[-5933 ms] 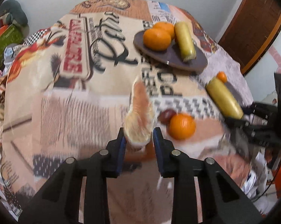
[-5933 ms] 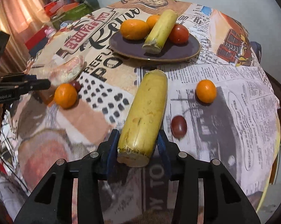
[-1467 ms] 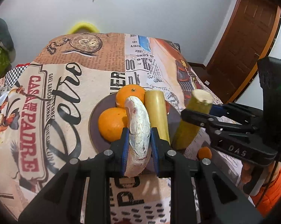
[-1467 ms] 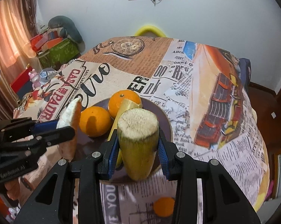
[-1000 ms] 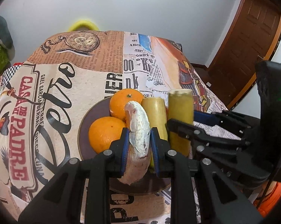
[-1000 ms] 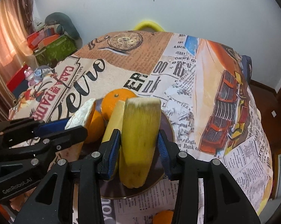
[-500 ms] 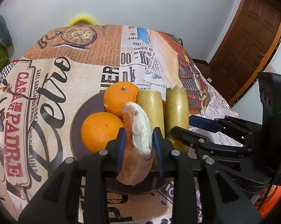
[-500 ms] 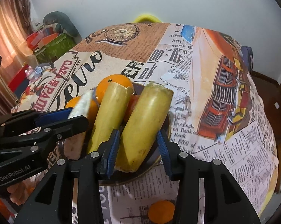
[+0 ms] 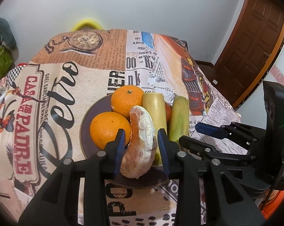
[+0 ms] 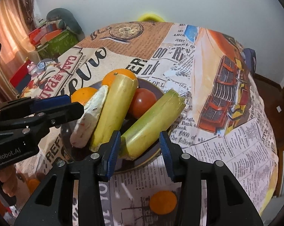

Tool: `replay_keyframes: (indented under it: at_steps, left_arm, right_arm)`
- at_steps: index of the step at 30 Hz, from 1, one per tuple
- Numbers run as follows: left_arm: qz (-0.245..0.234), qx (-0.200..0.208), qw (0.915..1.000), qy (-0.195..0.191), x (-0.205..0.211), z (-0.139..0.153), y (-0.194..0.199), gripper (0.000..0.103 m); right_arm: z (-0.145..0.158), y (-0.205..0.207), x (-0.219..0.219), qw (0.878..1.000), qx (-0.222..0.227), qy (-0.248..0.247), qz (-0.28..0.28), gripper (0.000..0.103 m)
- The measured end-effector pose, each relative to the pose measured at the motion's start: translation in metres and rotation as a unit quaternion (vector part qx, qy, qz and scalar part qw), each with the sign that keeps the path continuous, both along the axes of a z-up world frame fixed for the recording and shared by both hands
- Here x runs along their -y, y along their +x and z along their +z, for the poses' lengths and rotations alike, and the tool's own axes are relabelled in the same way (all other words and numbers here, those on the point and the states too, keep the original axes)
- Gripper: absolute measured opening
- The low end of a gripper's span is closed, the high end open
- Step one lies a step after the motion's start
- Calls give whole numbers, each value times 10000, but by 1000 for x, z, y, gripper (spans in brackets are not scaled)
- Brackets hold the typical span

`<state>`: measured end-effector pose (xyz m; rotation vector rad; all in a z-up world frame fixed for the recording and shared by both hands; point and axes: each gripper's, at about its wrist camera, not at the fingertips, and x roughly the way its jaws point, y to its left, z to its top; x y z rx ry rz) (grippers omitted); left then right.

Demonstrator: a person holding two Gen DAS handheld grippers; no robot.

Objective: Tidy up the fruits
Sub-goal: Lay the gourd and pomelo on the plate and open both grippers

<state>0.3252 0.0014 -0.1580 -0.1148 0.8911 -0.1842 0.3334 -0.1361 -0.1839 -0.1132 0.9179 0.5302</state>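
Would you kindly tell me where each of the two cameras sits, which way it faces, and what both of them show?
Left wrist: on the left gripper, looking forward and down at the plate; its own fingers flank the pale fruit slice, and the right gripper enters from the right.
Right wrist: on the right gripper, looking forward and down at the plate; its jaws flank the greenish stalk, with the left gripper and a hand at left.
Shared: plate, oranges, both stalks, slice, printed tablecloth.
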Motion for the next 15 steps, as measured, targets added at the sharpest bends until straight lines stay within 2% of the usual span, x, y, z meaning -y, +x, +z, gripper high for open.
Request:
replay_keyframes:
  at_steps: [5,9,15]
  left_arm:
    - [4,199,9996,179,1,19,-19,35]
    - [79,367,9990,226,-2,34,-39,44]
    - [180,531,9980,306,-11,54,-73,48]
  right_arm:
    - [19,-17,4,9996,263,-39,-45,40]
    - [37,-34,11,9990,444,50,-99,42]
    - [58,-60,23,9975,663,84,-212,43]
